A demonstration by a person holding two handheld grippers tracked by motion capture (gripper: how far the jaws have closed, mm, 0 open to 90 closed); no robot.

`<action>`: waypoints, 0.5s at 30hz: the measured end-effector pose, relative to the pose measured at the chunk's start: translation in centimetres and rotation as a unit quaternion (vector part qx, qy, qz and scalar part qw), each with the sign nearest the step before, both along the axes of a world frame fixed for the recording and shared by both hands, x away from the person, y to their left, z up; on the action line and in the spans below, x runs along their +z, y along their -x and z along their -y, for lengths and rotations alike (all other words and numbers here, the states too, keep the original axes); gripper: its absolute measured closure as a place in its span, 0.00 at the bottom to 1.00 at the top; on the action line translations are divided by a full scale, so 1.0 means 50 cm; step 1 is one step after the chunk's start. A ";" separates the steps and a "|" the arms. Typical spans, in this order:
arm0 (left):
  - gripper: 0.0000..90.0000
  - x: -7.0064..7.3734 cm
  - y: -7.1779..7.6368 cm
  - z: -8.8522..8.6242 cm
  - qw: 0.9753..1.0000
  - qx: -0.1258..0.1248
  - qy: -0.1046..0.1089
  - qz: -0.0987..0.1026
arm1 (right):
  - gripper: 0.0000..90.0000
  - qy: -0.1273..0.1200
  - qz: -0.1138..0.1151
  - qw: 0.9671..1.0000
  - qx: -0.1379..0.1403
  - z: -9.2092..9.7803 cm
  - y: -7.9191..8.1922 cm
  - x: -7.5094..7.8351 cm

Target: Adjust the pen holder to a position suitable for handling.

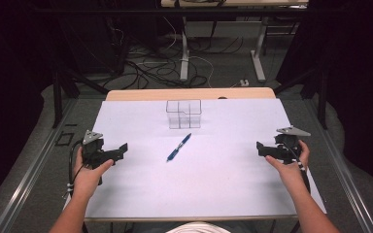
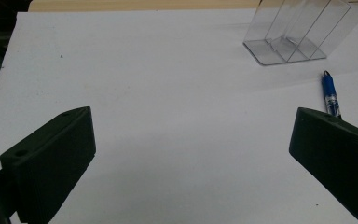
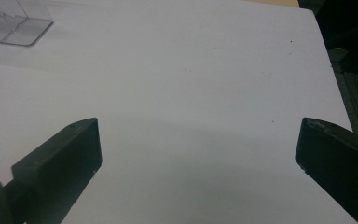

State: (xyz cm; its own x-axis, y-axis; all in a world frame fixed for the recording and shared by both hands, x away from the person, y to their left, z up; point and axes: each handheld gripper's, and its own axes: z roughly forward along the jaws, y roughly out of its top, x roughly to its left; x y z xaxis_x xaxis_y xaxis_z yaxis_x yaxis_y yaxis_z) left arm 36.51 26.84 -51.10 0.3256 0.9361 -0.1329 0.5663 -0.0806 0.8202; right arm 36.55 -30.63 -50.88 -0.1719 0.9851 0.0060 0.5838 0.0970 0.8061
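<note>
A blue pen (image 1: 179, 147) lies slantwise on the white table top (image 1: 223, 184), near the middle. Behind it stands a clear plastic box with dividers (image 1: 184, 114). My left gripper (image 1: 122, 148) is held at the left side of the table, open, with nothing between its jaws. In the left gripper view the pen (image 2: 330, 95) sits just beyond the right jaw, and the clear box (image 2: 298, 32) is farther back. My right gripper (image 1: 260, 147) hovers at the right side, open and empty. The right gripper view catches a corner of the clear box (image 3: 14, 23) at the upper left.
A wooden strip (image 1: 189, 93) runs along the table's far edge. Beyond it are table legs and loose cables on the floor (image 1: 165, 63). Metal rails (image 1: 24, 179) flank the table on both sides.
</note>
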 end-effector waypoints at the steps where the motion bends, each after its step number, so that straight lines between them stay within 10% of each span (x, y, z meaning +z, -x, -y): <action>1: 0.00 0.001 -0.001 0.000 1.000 -0.002 -0.002 -0.001 | 0.02 0.000 -0.001 1.000 0.002 -0.001 -0.001 -0.001; 15: 0.02 0.003 0.002 0.009 1.000 -0.005 -0.010 0.001 | 0.07 0.052 -0.020 0.997 0.047 -0.042 -0.008 0.020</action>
State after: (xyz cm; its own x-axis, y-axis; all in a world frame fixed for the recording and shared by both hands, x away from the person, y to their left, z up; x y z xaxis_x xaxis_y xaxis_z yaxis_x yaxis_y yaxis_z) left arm 36.41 26.41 -50.96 0.3361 0.9349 -0.1141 0.5641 -0.1028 0.8193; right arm 36.95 -28.53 -49.87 -0.2651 0.9603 -0.0871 0.5989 0.2348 0.7656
